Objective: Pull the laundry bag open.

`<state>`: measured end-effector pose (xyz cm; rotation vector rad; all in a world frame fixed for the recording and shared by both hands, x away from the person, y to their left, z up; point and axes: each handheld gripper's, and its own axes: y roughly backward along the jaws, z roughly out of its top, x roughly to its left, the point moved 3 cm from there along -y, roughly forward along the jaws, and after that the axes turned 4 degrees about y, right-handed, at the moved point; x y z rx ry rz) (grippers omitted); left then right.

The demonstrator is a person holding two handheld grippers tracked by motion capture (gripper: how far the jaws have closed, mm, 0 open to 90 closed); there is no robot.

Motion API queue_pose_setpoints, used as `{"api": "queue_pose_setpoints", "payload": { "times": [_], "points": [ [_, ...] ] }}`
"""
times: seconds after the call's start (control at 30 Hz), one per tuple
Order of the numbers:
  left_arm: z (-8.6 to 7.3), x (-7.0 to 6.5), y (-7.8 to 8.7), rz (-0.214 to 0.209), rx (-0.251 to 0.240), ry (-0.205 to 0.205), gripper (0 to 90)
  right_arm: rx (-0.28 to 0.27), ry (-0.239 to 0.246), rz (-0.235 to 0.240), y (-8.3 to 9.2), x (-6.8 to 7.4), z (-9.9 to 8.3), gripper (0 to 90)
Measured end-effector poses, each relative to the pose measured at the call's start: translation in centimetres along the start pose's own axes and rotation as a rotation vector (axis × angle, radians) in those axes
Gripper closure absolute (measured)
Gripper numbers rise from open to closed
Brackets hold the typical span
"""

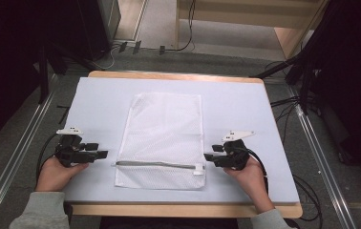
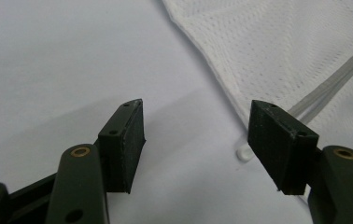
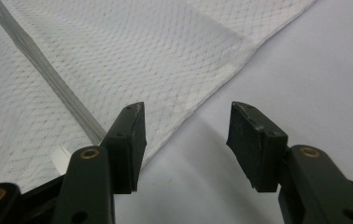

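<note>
**Open tongs on both sides of a white net bag**

A white net bag (image 1: 162,138) lies flat in the middle of the pale surface (image 1: 102,102). It is a long shape, with one short end near the person and the other end far away. A grey zipper (image 1: 154,165) runs across the bag close to the near end. A small white tab (image 1: 198,169) sits at the right end of the zipper.

The left tongs (image 1: 103,154) are held by the left hand (image 1: 57,172), just beside the left edge of the bag. They point at the bag near the zipper. In the left gripper view, the left tongs (image 2: 195,140) are wide open. Nothing is between them but the bare surface. The bag's edge (image 2: 221,84) lies just past them.

The right tongs (image 1: 208,156) are held by the right hand (image 1: 250,174), just beside the right edge of the bag. In the right gripper view, the right tongs (image 3: 186,140) are open too. The edge of the bag (image 3: 202,100) lies under the gap, but the tongs do not pinch it.
</note>
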<state>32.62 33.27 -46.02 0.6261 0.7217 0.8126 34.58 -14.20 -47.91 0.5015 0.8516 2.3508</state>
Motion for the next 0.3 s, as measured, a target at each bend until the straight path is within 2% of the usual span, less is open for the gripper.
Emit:
{"api": "queue_pose_setpoints", "payload": {
  "times": [0.13, 0.3],
  "points": [
    [0.04, 0.27, -0.07, 0.01, 0.0, 0.011, 35.8, -0.002, -0.005, -0.007, -0.05, -0.14, -0.07, 44.1],
    [0.12, 0.48, -0.15, 0.008, -0.011, 0.024, 32.5, 0.005, -0.036, -0.031, 0.0, -0.64, -0.31, 39.7]
  ]
}}
